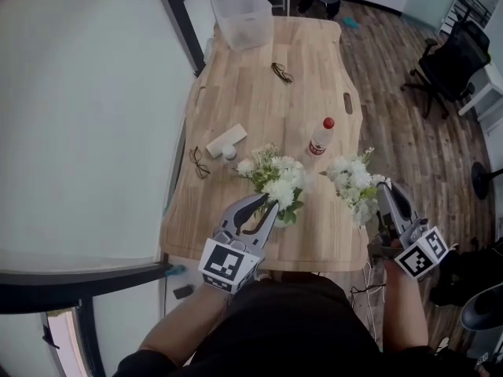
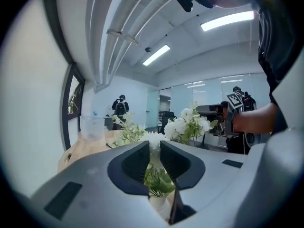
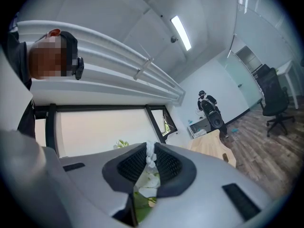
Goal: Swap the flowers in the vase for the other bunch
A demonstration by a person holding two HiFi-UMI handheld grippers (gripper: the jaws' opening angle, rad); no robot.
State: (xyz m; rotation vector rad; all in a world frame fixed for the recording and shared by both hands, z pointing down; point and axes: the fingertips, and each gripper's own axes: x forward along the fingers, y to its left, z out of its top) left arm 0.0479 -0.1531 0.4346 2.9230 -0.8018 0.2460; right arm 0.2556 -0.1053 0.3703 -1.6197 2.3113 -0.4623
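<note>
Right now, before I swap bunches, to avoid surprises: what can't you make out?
Vase: head view, under its flowers and the left tool.
Stems of the other bunch: head view, behind blooms and the right tool.
Left tool's grip: left gripper view, leaves cover the contact.

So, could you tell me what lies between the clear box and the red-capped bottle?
A pair of dark-framed glasses on the table, visible in the head view.
</note>
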